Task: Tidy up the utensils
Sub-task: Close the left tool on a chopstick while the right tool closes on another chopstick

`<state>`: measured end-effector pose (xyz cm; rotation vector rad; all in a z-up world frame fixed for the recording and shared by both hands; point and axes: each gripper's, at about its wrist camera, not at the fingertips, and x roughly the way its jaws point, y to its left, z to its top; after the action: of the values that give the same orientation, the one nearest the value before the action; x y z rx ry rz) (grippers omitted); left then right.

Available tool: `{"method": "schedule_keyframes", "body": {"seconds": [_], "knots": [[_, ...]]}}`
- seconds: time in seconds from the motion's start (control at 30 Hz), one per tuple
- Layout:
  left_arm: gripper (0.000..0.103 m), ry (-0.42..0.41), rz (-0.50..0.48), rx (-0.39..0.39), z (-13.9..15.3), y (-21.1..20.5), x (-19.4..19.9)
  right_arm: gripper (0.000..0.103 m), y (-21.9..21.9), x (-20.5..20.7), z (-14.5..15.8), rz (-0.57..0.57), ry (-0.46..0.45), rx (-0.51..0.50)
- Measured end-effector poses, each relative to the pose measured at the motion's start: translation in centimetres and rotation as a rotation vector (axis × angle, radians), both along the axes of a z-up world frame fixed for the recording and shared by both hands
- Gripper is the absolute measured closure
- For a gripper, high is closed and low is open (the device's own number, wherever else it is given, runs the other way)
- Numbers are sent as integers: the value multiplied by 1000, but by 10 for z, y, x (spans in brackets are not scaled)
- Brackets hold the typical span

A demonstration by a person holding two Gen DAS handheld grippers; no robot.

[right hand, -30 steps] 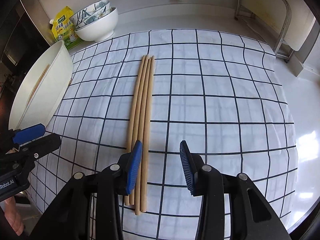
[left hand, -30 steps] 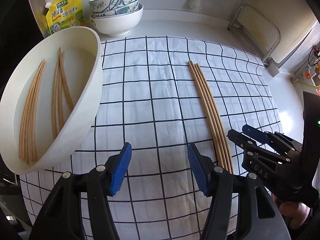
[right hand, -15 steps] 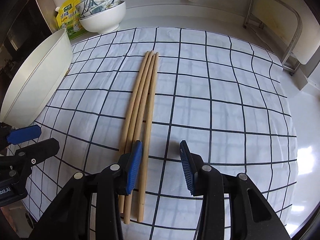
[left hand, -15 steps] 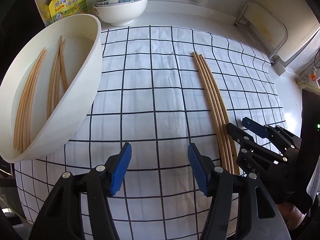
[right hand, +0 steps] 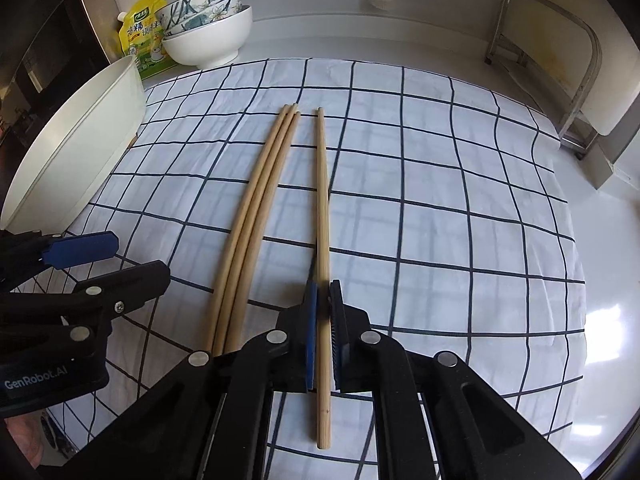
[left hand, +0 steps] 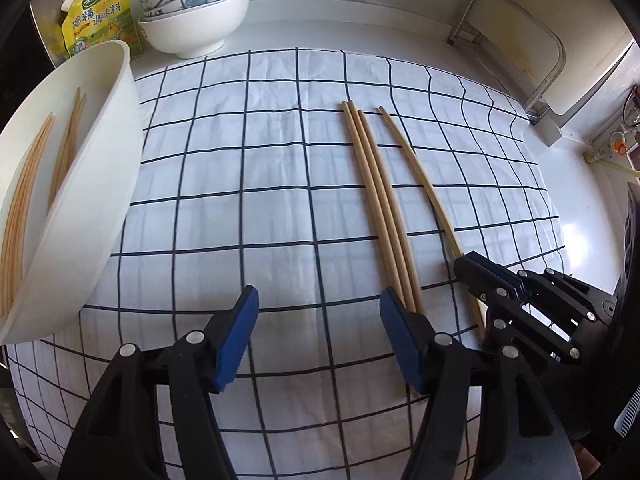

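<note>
Three wooden chopsticks (left hand: pixel 376 196) lie together on the checked cloth (left hand: pixel 280 200); they also show in the right wrist view (right hand: pixel 256 208). My right gripper (right hand: pixel 324 304) is shut on a fourth chopstick (right hand: pixel 322 184), set apart to the right of the three; it also shows in the left wrist view (left hand: pixel 420 172). My left gripper (left hand: pixel 316 320) is open and empty over the cloth, left of the three. A large white bowl (left hand: pixel 92 184) at the left holds several more chopsticks (left hand: pixel 24 200).
Stacked patterned bowls (left hand: pixel 196 8) and a yellow pouch (left hand: pixel 100 12) stand at the back left. A metal rack (right hand: pixel 560 60) stands at the back right. The white counter (right hand: pixel 600 280) borders the cloth on the right.
My right gripper has shut on the rightmost chopstick and pulled it apart from the other three. My left gripper has stayed open.
</note>
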<state>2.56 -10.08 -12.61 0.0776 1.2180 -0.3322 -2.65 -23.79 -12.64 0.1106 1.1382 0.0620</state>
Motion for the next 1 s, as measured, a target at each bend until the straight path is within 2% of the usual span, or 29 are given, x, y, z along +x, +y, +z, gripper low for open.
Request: {"method": "schedule_keyframes", "body": {"seconds": [0.07, 0.37, 0.57, 0.67, 0.97, 1.0], "knots": [[40, 3, -3, -12, -3, -6, 2, 96, -9, -5, 0, -21, 0, 14], [38, -27, -15, 52, -15, -24, 7, 96, -34, -18, 0, -70, 12, 66], [36, -43, -18, 92, -18, -33, 9, 89, -40, -18, 4, -91, -7, 73], [40, -59, -24, 135, -20, -40, 8, 79, -40, -17, 5, -87, -11, 70], [43, -64, -16, 141, -18, -47, 17, 78, -31, -5, -1, -75, -10, -11], [48, -64, -18, 139, -17, -47, 18, 78, -30, -4, -1, -70, -15, -20]]}}
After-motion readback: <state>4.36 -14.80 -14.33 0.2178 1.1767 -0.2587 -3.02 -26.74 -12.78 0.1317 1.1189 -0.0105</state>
